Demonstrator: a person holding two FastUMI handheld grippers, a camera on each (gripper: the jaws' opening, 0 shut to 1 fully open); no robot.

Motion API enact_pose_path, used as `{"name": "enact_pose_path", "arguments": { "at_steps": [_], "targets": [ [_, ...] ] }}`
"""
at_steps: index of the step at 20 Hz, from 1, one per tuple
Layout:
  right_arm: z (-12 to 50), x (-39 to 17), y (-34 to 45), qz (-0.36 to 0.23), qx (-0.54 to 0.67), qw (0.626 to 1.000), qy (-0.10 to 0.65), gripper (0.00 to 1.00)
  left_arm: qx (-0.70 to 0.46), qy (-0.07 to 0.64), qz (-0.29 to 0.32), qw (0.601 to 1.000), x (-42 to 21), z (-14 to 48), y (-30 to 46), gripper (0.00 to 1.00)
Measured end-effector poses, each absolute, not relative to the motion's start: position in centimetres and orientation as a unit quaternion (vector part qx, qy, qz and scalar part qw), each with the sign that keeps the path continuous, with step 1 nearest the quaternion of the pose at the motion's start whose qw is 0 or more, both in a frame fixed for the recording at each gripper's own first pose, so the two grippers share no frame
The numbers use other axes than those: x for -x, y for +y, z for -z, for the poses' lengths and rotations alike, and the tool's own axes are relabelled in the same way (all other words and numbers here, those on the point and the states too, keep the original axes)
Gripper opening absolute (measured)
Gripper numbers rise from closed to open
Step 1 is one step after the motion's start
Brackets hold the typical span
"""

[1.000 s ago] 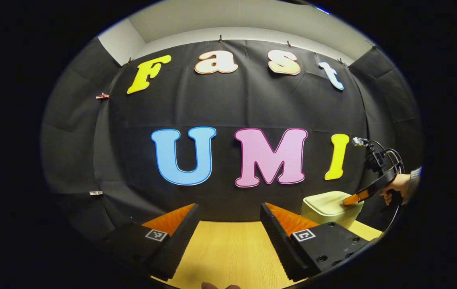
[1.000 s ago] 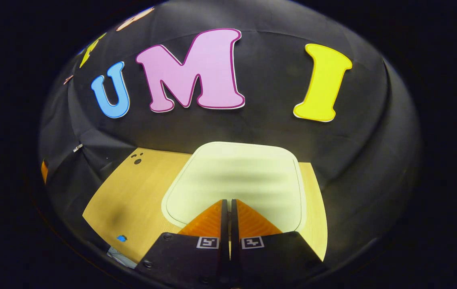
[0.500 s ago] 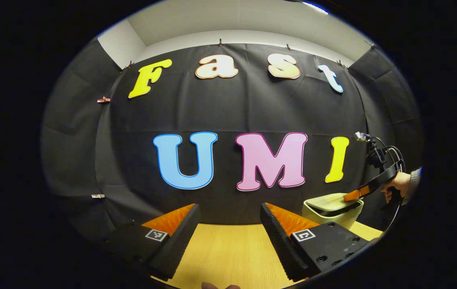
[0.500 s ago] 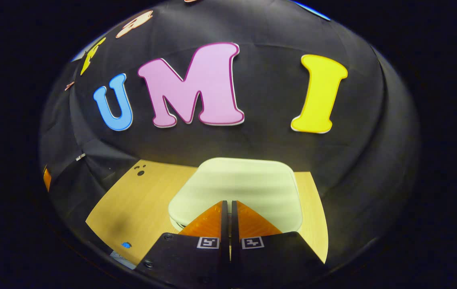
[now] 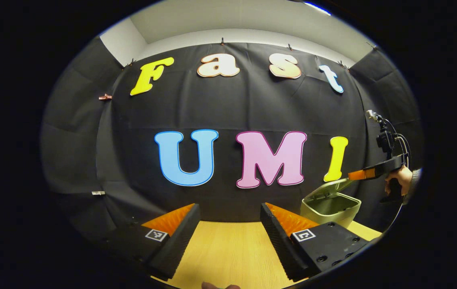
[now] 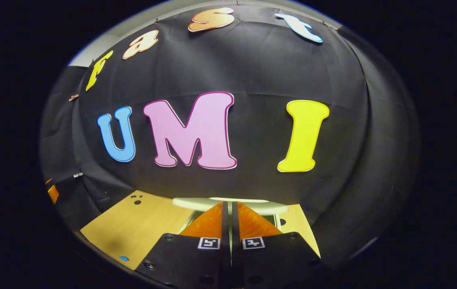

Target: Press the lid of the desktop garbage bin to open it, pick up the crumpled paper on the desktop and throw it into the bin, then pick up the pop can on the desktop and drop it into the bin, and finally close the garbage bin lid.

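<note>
Lid-opening step looks done, judging by the bin as it stands. The pale green plastic desktop garbage bin (image 5: pixel 330 205) sits at the far right of the light wooden tabletop (image 5: pixel 228 257), close to the black cloth wall, and its matching pale green flip lid (image 5: pixel 330 188) is tilted up at the back, with the dark interior exposed. In the right gripper view the lid (image 6: pixel 228 202) appears edge-on as a thin pale band just beyond the claw tips. Right claw (image 6: pixel 228 208): fingers pressed together with only a hairline slit, holding nothing; seen from the left gripper view it (image 5: pixel 356 175) is raised above the bin, clear of the lid, carried by a hand (image 5: pixel 402 178). Left claw (image 5: pixel 228 218): spread wide, empty, low over bare tabletop, well apart from the bin. To do the next bit well: lift the right claw straight away without knocking the raised lid, since a bump could drop it shut. Crumpled paper and pop can: location cannot be told from these views.
</note>
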State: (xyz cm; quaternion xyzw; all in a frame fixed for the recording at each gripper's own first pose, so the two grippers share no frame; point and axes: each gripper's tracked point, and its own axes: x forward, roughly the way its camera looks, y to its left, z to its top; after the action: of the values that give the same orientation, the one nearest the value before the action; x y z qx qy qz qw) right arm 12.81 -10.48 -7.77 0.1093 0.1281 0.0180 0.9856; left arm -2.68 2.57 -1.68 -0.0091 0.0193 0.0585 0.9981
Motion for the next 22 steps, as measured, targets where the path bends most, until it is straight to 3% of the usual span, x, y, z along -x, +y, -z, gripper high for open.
{"name": "enact_pose_path", "arguments": {
  "at_steps": [5, 6, 10, 11, 12, 13, 19, 22],
  "targets": [
    [4.3, -11.3, -9.4, -0.031, -0.111, 0.991, 0.07, 0.06, 0.015, 0.026, -0.053, 0.998, 3.0, 2.3, 2.5, 0.97],
    [4.1, -10.8, -9.3, -0.034, -0.112, 0.991, 0.067, 0.1, 0.015, 0.028, -0.054, 0.998, 3.0, 2.4, 2.6, 0.97],
    [4.2, -9.2, -7.9, -0.046, -0.111, 0.991, 0.065, 0.34, 0.035, 0.029, -0.045, 0.998, 3.0, 3.0, 3.0, 0.97],
    [4.4, -8.7, -7.5, -0.048, -0.103, 0.991, 0.065, 0.51, 0.043, 0.031, -0.045, 0.998, 3.0, 3.3, 3.2, 0.97],
    [4.5, -8.3, -7.2, -0.05, -0.095, 0.992, 0.062, 0.53, 0.051, 0.033, -0.045, 0.997, 2.9, 3.5, 3.4, 0.97],
    [4.6, -7.8, -6.8, -0.055, -0.087, 0.993, 0.056, 0.62, 0.059, 0.034, -0.045, 0.997, 2.9, 3.9, 3.5, 0.97],
    [4.6, -4.8, -4.3, -0.074, -0.097, 0.991, 0.055, 0.67, 0.068, 0.037, -0.029, 0.997, 3.3, 6.1, 3.8, 0.97],
    [4.9, -3.1, -4.0, -0.079, -0.092, 0.991, 0.056, 0.67, 0.057, 0.074, -0.026, 0.995, 3.7, 9.4, 4.1, 0.97]
  ]
}}
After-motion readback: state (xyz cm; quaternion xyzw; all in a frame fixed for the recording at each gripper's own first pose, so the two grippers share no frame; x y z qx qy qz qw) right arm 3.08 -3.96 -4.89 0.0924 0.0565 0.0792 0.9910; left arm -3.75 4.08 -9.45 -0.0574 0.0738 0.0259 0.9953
